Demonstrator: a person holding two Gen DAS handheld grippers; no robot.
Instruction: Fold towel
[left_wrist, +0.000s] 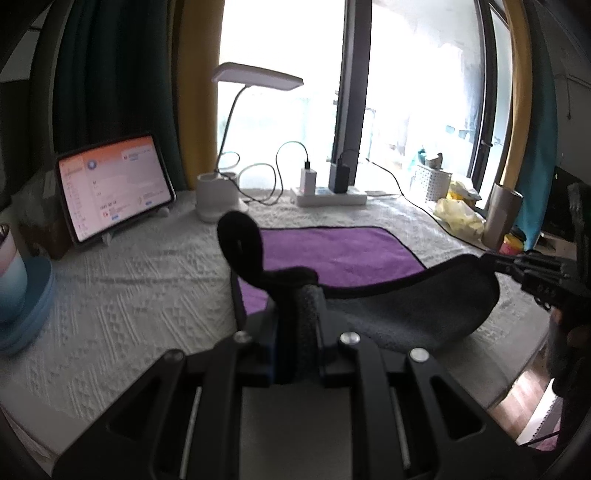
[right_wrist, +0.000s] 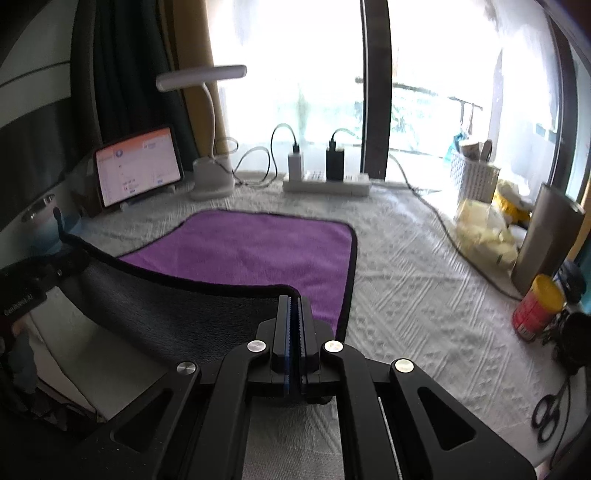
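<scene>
Left hand-held gripper (left_wrist: 295, 291): jaws pinched on the towel's (right_wrist: 255, 251) near-left corner, cloth bunched between them, hem curling up in a loop. Right hand-held gripper (right_wrist: 294, 301): jaws pressed together on the near-right corner. Both corners are lifted off the tabletop (right_wrist: 406, 295); the near edge hangs between them as a sagging curve, grey underside showing. Far half lies flat, purple side up. Judgement: first fold begun, not landed; near edge has yet to be laid onto the far edge, further folds after. Towel is plush microfibre, purple face, grey back, black hem, rounded corners. Tabletop cover is white, embossed weave.
</scene>
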